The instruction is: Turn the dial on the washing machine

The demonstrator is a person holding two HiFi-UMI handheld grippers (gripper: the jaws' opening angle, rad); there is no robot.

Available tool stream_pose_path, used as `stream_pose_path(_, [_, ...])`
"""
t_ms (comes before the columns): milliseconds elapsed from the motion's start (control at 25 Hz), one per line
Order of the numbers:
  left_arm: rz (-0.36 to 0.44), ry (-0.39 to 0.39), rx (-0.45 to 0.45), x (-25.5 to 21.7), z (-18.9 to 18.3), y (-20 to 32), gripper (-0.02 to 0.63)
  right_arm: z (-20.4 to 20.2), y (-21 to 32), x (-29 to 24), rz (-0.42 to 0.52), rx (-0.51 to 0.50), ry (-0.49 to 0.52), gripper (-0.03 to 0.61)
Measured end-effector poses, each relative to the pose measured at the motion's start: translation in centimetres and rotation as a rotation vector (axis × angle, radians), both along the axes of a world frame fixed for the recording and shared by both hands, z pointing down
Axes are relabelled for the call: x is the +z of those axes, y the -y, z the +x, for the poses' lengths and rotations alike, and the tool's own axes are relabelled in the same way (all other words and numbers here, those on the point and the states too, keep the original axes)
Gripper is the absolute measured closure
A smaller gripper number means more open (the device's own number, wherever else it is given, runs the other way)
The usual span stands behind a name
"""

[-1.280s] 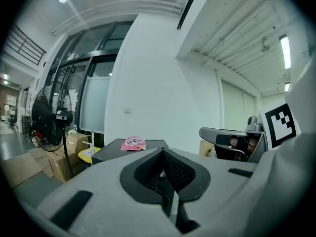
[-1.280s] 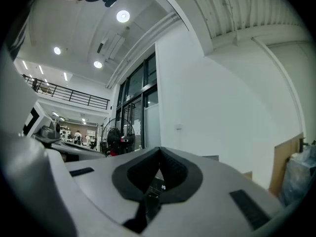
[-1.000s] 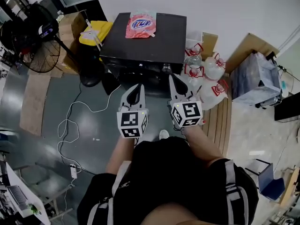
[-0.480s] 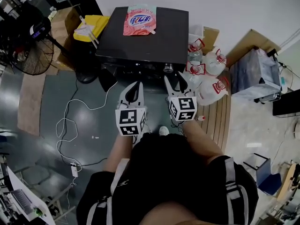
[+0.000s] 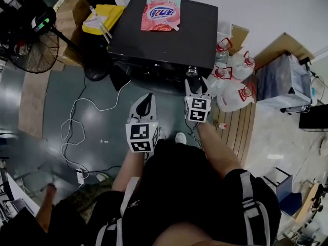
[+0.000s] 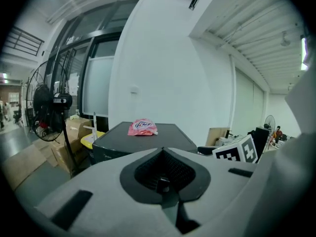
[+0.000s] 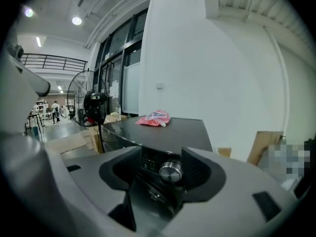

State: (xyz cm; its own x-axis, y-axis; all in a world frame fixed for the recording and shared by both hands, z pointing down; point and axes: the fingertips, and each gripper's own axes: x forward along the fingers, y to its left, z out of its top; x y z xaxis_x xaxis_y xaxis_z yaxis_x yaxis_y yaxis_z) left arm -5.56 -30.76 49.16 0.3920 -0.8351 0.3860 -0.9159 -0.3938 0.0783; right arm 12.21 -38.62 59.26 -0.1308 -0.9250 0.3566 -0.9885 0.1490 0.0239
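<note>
The black washing machine (image 5: pixel 164 37) stands against the wall with a pink detergent pouch (image 5: pixel 160 14) on its lid. Its silver dial (image 5: pixel 192 71) sits on the front panel near the right corner. My right gripper (image 5: pixel 197 86) points at the dial from just in front of it. In the right gripper view this gripper (image 7: pixel 160 174) is open, its jaws have just been opening, and the dial (image 7: pixel 170 172) shows in the gap ahead, untouched. My left gripper (image 5: pixel 146 101) hangs lower and further left, off the machine. The left gripper view shows it (image 6: pixel 163 157) shut on nothing.
A standing fan (image 5: pixel 31 50) and cardboard boxes are left of the machine. Water jugs (image 5: pixel 233 81) crowd its right side, beside a wrapped bin (image 5: pixel 284 83). White cable (image 5: pixel 77 132) loops over the grey floor. Another person's arm (image 5: pixel 48 204) shows at the lower left.
My right gripper has sunk and closed in on the dial, its jaws going from shut to open. The left gripper has dropped a little. A second person's arm has appeared at the lower left.
</note>
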Motion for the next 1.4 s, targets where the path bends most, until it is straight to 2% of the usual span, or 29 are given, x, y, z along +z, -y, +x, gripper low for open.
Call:
stream_pose_path(280, [-0.058,0.009,-0.052,2.7,-2.3,-0.9,0.618,0.8,3.3,5.4,-0.069,0.090,-0.131,0.347])
stream_pose_path(600, [-0.080,0.020,-0.093,3.9,-4.5,-1.6,0.618,1.0,4.9,9.5,-0.139,0.116,-0.168,0.339])
stream_pose_path(960, [-0.091,0.032,-0.106,4.4,-5.4,-1.6,0.618,1.6,6.1,11.6,-0.186,0.147,-0.182,0.339])
stream_pose_path(1160, [-0.088,0.039,-0.105,4.2,-5.2,-1.6,0.618,2.0,6.1,11.8,-0.197,0.174,-0.110,0.339])
stream_pose_path(1400, [-0.084,0.045,-0.106,4.1,-5.2,-1.7,0.618,2.4,5.9,12.2,-0.204,0.208,0.148,0.339])
